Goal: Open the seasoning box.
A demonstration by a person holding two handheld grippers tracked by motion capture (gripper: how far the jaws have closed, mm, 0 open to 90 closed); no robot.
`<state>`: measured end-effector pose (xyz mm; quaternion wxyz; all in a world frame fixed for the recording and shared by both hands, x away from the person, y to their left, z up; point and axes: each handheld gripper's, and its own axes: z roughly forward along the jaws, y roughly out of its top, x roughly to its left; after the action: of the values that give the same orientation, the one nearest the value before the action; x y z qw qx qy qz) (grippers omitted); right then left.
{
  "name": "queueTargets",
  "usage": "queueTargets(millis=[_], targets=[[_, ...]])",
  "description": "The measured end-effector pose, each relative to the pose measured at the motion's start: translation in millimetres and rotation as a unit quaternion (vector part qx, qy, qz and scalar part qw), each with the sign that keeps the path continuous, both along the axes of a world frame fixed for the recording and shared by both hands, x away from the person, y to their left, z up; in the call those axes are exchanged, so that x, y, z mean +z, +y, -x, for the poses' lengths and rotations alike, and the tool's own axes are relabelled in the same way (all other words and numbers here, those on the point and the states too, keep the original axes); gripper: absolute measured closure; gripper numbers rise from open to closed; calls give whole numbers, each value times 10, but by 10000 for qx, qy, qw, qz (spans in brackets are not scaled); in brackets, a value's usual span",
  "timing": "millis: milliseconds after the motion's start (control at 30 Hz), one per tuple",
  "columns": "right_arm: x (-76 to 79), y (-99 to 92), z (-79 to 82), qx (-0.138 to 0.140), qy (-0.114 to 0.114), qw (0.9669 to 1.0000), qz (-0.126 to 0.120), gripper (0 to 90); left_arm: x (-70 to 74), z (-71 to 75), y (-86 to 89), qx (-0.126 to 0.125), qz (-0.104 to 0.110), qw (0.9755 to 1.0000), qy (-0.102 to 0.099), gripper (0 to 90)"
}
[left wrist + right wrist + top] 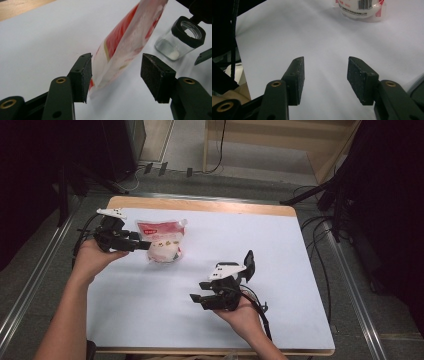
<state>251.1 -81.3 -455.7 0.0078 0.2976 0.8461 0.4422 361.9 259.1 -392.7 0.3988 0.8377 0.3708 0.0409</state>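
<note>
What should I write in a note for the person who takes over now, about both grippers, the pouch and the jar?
Left gripper: open, its jaws on both sides of the lower edge of the red and white pouch; one pad is close against it, the other is apart.
Right gripper: open, nothing between the jaws, low over the white table cover.
Glass jar: black rim, a little white stuff inside, on the cover beyond the pouch, near the right hand.
Done: left jaws placed around the pouch.
Left: probably close on the pouch and lift it; the jar is not yet gripped.
</note>
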Motion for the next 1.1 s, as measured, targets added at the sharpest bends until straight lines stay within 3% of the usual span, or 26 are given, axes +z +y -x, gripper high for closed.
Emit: queueTargets(millis=[167, 300, 467, 600, 767, 867, 1000, 1067, 1100], targets=[[-12, 3, -3, 4, -6, 10000, 4, 486, -38, -35, -83, -17, -21, 10000, -14, 433], [-18, 7, -5, -6, 16, 10000, 7, 485, -54, -73, -155, -41, 127, 9999, 9, 437], [-30, 22, 1, 25, 38, 10000, -31, 485, -93, -78, -257, -13, -138, 9998, -122, 461], [-30, 30, 8, 46, 27, 10000, -31, 488, -117, -71, -300, 37, -153, 9994, -298, 540], [-38, 34, 2, 51, 7, 10000, -17, 488, -144, -72, -310, 51, -17, 9995, -308, 595], [-41, 42, 2, 49, 4, 10000, -25, 488, -164, -81, -303, 178, 110, 9996, -192, 625], [-45, 50, 8, 54, 2, 10000, -13, 489, -177, -84, -299, 182, 124, 9997, -130, 696], [-46, 56, 9, 32, 57, 10000, -27, 487, -182, -73, -304, 107, 100, 9998, -154, 752], [-48, 62, 11, 23, 71, 10000, -39, 482, -192, -68, -317, 54, 138, 9999, -81, 826]])
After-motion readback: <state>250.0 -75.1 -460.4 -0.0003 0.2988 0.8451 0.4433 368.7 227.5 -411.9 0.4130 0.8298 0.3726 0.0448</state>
